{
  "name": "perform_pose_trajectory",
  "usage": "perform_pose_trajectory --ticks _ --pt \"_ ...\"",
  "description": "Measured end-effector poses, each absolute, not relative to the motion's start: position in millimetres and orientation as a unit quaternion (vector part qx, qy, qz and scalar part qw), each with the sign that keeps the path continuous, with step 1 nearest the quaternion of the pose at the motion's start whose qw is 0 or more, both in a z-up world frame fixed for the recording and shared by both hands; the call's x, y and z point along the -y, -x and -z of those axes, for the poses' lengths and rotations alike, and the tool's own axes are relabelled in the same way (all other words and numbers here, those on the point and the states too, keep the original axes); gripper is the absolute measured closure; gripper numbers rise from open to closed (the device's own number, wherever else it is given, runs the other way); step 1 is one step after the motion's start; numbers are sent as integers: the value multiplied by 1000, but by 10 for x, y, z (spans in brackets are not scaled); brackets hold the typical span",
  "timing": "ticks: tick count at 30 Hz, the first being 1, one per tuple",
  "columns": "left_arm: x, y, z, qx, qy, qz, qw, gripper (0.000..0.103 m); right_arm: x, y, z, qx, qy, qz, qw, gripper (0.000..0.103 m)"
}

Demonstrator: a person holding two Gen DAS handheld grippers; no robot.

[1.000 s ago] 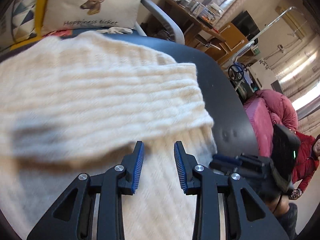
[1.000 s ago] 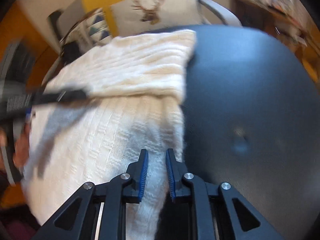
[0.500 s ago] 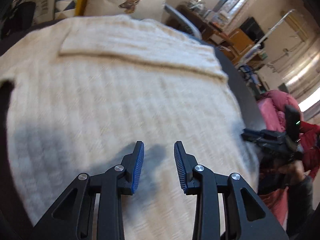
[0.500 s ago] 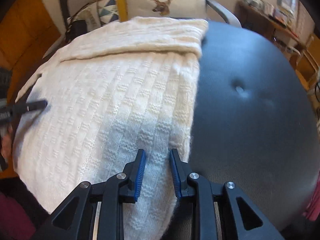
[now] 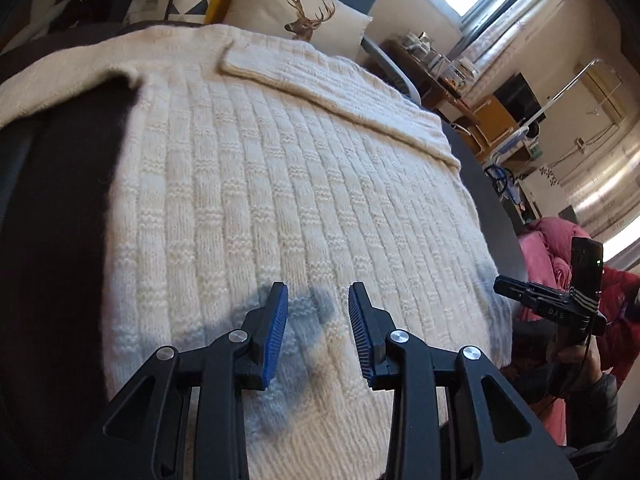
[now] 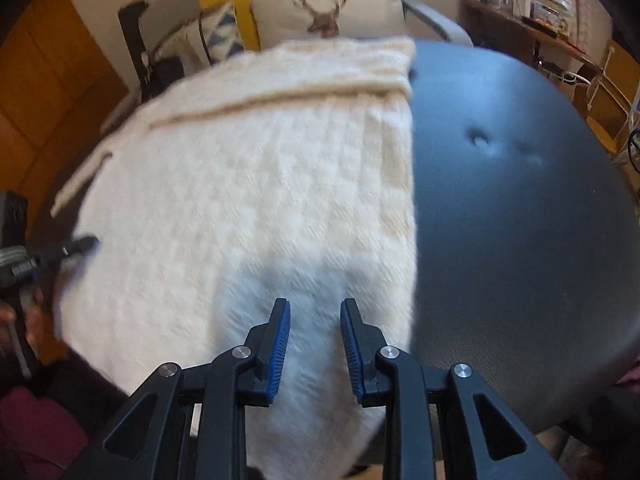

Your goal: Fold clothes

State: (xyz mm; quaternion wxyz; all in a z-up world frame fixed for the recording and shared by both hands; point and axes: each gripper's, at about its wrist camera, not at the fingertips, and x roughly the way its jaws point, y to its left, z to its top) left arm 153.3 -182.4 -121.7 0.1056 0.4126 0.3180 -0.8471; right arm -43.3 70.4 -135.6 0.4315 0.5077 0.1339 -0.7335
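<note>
A dark, rounded upholstered seat (image 6: pixel 520 208) with button dimples in its padding carries a cream knitted sweater (image 5: pixel 280 184). The sweater lies spread flat over the seat's left part in the right wrist view, its right edge running straight down the cushion and leaving the right part bare. One sleeve (image 5: pixel 332 84) is folded across the far end of the sweater, and its near hem hangs over the seat's front edge.
</note>
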Motion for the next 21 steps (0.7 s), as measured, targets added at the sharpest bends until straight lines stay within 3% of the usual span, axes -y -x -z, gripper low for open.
perform_pose_trajectory --ticks 10,15,18,21 --pt "1845 -1414 1245 -309 -430 843 98 68 -625 438 1330 -189 -491 736 426 77" --pt "1986 -1519 1213 -393 -401 823 88 68 -451 704 1118 -116 -474 762 425 74" --pt "2205 -1773 1130 -456 -353 811 102 68 -4 375 1172 -127 -455 734 488 74" --pt "2512 -2198 1038 -501 -301 798 143 60 345 108 1380 -121 -463 705 524 74"
